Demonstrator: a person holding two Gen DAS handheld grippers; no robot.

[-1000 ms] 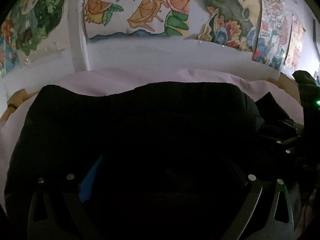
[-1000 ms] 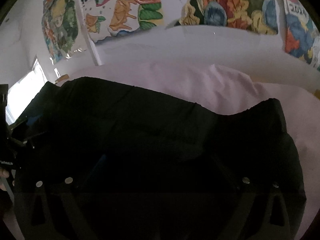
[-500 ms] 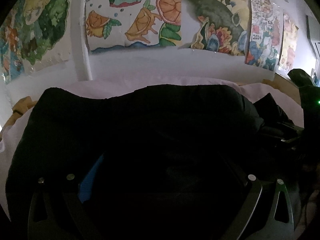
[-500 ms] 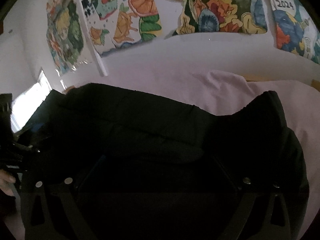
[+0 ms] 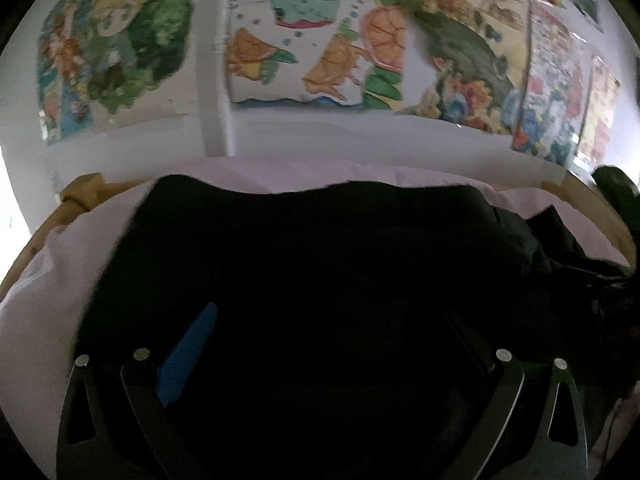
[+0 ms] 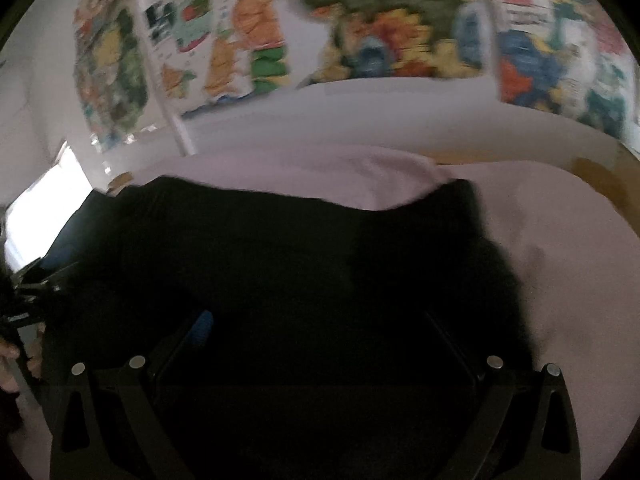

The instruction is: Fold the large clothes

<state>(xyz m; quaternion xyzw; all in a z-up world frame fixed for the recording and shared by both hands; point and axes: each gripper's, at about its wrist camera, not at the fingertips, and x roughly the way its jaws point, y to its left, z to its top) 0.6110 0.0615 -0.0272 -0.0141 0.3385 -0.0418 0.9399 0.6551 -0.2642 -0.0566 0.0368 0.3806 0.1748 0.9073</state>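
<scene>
Okay, black jacket (image 5: 320, 264) fills my lower frames, draped on the pink sheet (image 6: 560, 240). Left gripper (image 5: 320, 360) and right gripper (image 6: 316, 360) — grip unreadable in the dark; slippery bulk could slide free mid-fold.

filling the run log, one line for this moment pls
step: folding | item: black garment on pink sheet | left gripper: open | right gripper: open

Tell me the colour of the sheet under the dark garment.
Pale pink sheet, clearest in the right wrist view, under the black garment.
</scene>
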